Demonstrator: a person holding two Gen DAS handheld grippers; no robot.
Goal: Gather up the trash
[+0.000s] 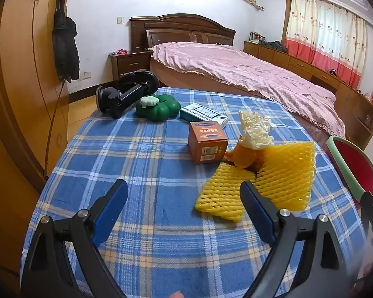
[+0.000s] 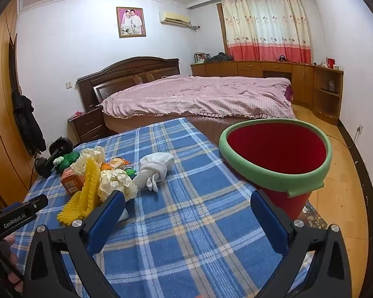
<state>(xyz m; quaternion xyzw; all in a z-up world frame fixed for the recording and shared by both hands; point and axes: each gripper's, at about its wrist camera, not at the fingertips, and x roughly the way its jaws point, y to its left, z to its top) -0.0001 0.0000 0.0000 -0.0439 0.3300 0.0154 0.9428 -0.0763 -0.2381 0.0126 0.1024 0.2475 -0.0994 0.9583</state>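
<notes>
A home bedroom: made bed (image 2: pixel 199 96) (pink cover), wooden wardrobe (image 1: pixel 20 87), curtained window (image 2: pixel 266 29).

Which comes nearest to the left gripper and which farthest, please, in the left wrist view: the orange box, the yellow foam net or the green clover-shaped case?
From the left gripper, open and empty:
1. Yellow foam net, right beside its right finger.
2. Orange box, farther up the blue plaid cloth, mid-table.
3. Green clover-shaped case, at the far end, left of centre.
</notes>
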